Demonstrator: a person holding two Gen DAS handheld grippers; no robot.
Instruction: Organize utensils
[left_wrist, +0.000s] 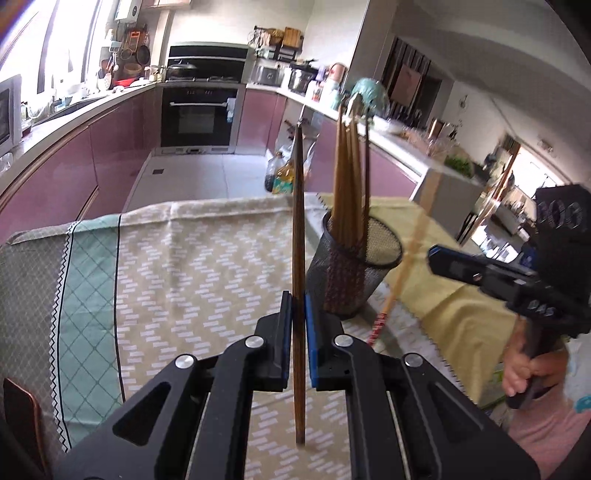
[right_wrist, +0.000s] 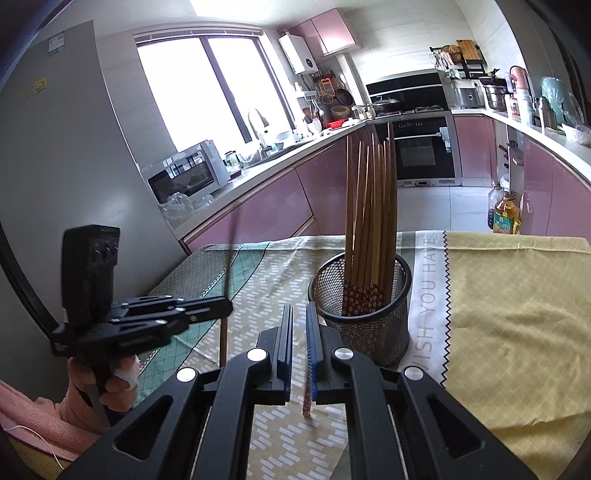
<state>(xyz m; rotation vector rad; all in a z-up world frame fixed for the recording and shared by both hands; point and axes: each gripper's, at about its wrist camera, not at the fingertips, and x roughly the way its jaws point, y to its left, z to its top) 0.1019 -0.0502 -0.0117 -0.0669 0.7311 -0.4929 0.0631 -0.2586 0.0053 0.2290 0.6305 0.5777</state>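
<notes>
The left gripper (left_wrist: 297, 332) is clamped on a dark chopstick (left_wrist: 298, 240) that stands upright between its pads. The mesh cup (left_wrist: 354, 266) sits just ahead and to its right, already holding a bunch of chopsticks (left_wrist: 349, 177).

The right gripper (right_wrist: 300, 350) is closed on a pale chopstick with a patterned end (right_wrist: 306, 402), with the mesh cup (right_wrist: 364, 310) just ahead of its right finger.

The grip on each stick is narrow, so a stick could pivot or slip out on the way to the cup. A lowered tip could also catch the rim or the standing bunch and tip the light cup over. Both grippers work close together at the cup and could knock into each other.
</notes>
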